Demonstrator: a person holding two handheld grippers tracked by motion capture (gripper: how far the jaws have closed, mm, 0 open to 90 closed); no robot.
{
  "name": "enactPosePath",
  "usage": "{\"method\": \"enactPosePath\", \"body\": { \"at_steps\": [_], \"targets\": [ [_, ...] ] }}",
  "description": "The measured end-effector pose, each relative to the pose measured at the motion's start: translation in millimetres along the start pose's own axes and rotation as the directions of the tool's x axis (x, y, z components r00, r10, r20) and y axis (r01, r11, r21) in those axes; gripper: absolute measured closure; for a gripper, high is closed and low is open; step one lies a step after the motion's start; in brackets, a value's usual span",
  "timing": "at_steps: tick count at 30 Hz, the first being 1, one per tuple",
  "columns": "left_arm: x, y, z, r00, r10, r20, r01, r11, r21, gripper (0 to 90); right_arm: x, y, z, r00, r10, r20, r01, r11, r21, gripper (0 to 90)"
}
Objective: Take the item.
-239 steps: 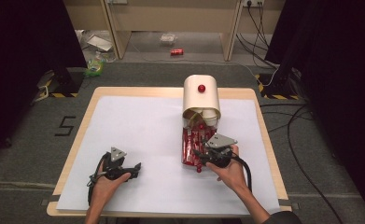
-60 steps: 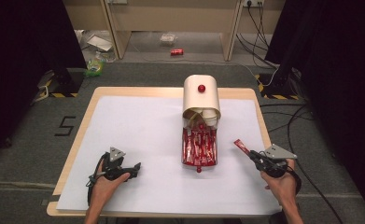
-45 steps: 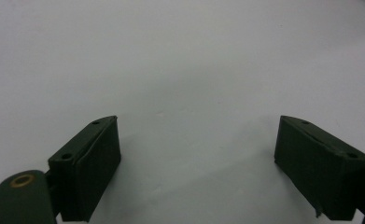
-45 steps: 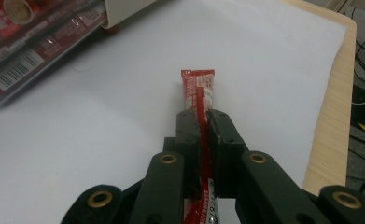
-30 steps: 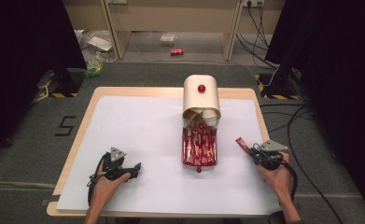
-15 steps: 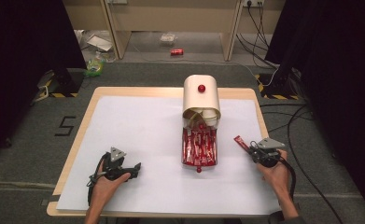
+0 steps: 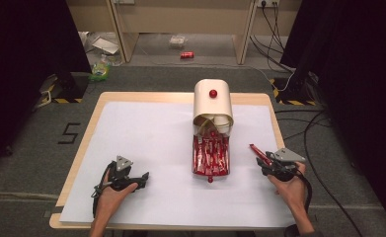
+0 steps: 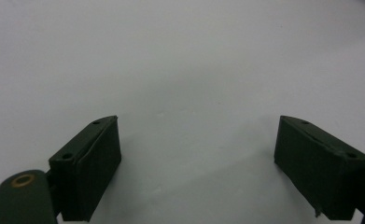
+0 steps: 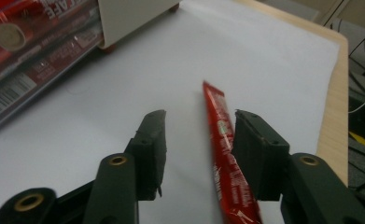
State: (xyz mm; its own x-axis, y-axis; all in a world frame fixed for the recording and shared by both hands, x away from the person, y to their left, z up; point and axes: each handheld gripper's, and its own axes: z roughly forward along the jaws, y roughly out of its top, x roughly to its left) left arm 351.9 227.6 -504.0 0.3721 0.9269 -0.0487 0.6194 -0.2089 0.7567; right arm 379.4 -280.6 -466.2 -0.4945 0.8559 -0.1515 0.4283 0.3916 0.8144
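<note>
Resting on the white sheet at the lower right of the high view, the right gripper [image 7: 265, 165] has its jaws partly spread; they have just been opening. A red sachet stick [image 9: 224, 154] lies between them in the right gripper view, running from the bottom edge up toward the middle of the frame. It sits close against the right-hand jaw, possibly brushing it, while a clear gap shows on the other side, so the stick is let go rather than clamped. In the high view the same stick [image 7: 259, 154] points up and left from the jaws, flat on the sheet, well apart from the tray.

Cream dispenser box [image 7: 212, 101] stands at upper centre of the table [image 7: 89, 128], a red knob on its top. Just below it, a clear tray [image 7: 211, 157] holds a packed row of red sachets.

Left gripper [image 7: 140, 178] rests at lower left of the high view, jaws wide apart; the left gripper view shows bare white sheet [image 8: 185, 60] between them, nothing held.
</note>
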Motion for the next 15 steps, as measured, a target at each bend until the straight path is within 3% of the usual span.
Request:
{"method": "enactPosePath", "body": {
  "at_steps": [3, 8, 15],
  "targets": [
    [0.1, 0.0, -0.1, 1.0000, 0.000, -0.001, 0.000, 1.0000, 0.000, 14.3, 1.4, 1.8, -4.9, 1.0000, 0.002, 0.002, -0.002, 0.999, -0.050, 47.4],
    [0.4, -0.1, -0.3, 1.0000, -0.003, 0.001, 0.003, 1.0000, -0.001, 14.3, 4.4, 3.2, -8.4, 0.9999, 0.010, 0.000, -0.010, 0.996, -0.084, 43.4],
    [0.9, 0.0, -0.5, 1.0000, -0.003, 0.003, 0.003, 1.0000, 0.000, 14.3, 15.3, 3.8, -12.7, 0.9988, 0.028, -0.039, -0.032, 0.994, -0.101, 39.5]
  ]
}}
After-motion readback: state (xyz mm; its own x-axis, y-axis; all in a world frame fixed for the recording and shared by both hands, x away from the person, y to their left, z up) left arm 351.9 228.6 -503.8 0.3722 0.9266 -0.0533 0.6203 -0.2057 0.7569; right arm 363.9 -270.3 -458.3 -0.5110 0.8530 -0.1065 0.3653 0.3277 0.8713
